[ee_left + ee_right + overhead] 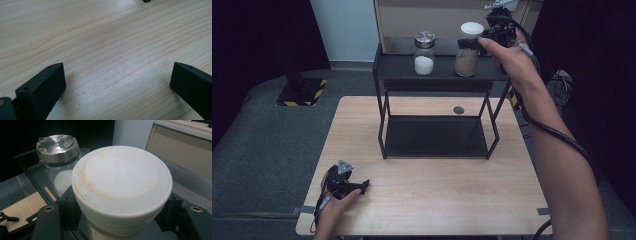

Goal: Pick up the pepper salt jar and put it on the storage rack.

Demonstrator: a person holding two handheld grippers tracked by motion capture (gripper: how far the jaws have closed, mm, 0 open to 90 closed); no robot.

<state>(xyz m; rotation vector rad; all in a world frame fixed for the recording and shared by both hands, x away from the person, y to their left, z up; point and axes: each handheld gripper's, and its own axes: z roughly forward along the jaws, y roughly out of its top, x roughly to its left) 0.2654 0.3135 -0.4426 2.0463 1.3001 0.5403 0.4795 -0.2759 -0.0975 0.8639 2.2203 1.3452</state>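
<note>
The brown jar (467,60) stands on the rack's top shelf (397,67), right of the salt jar (424,54). The right claw (472,44) is clamped on its neck just under the white lid (122,182), a hold likely chosen to keep it upright. The left claw (362,186) rests wide open and empty on the table (105,45), out of the way.

Two jars side by side on rack (382,67) top, rack on table (437,190)

Black grippers (468,44) (grey plates, cables).
</note>
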